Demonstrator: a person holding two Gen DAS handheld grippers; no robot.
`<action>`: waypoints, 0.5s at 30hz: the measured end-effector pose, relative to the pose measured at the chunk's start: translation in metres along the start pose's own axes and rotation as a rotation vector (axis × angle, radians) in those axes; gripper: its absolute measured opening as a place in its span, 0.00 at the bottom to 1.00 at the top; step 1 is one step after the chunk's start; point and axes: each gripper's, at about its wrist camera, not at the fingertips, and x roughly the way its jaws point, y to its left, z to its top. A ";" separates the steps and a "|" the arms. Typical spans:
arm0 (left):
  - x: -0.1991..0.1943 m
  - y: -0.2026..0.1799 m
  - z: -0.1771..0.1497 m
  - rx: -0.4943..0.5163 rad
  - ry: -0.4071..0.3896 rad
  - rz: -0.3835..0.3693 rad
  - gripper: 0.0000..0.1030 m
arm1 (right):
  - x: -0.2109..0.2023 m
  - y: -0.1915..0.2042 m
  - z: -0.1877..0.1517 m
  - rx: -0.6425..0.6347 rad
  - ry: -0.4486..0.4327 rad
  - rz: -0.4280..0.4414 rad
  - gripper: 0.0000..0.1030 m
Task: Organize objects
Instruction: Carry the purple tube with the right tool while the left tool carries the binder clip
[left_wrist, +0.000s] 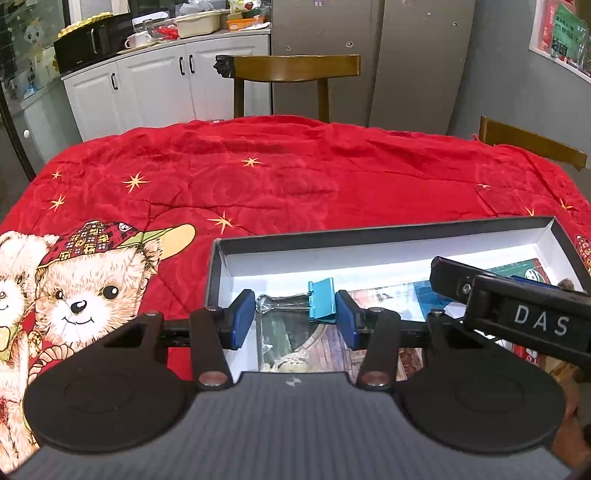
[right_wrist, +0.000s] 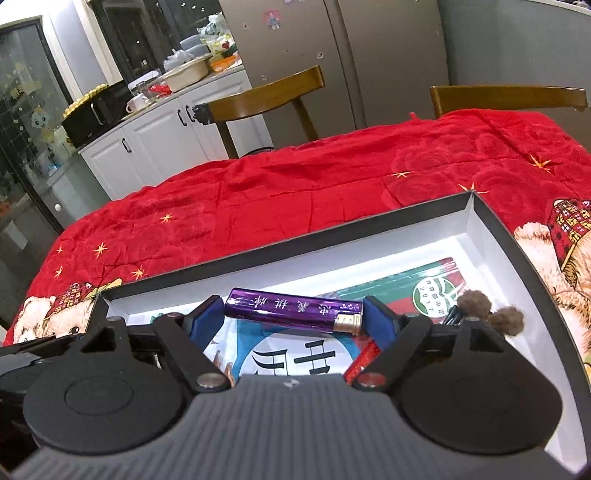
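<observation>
A shallow black box with white inner walls (left_wrist: 221, 258) lies on the red bear-print quilt (left_wrist: 258, 177). My left gripper (left_wrist: 295, 314) is shut on a blue binder clip (left_wrist: 322, 299) with silver wire handles and holds it over the box's left part. My right gripper (right_wrist: 293, 314) is shut on a purple lighter (right_wrist: 291, 310), held lengthwise between the blue pads above the box (right_wrist: 491, 229). The right gripper's body shows at the right of the left wrist view (left_wrist: 517, 306). Picture cards (right_wrist: 424, 291) and a brown pom-pom item (right_wrist: 491, 314) lie in the box.
Two wooden chairs (left_wrist: 295, 74) (left_wrist: 532, 144) stand at the table's far side. White cabinets (left_wrist: 155, 88) with a microwave and dishes are at the back left, a grey fridge (left_wrist: 369, 55) behind. A red object (right_wrist: 364, 356) lies in the box under the right gripper.
</observation>
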 end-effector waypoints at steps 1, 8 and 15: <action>0.000 0.001 0.000 0.000 0.002 -0.002 0.52 | 0.000 0.000 0.000 0.000 0.001 -0.003 0.79; 0.001 0.003 0.002 -0.007 0.017 -0.019 0.52 | 0.001 0.000 0.000 0.000 0.004 -0.005 0.80; 0.001 0.003 0.002 -0.006 0.016 -0.017 0.52 | 0.001 0.000 0.000 0.000 0.008 -0.010 0.81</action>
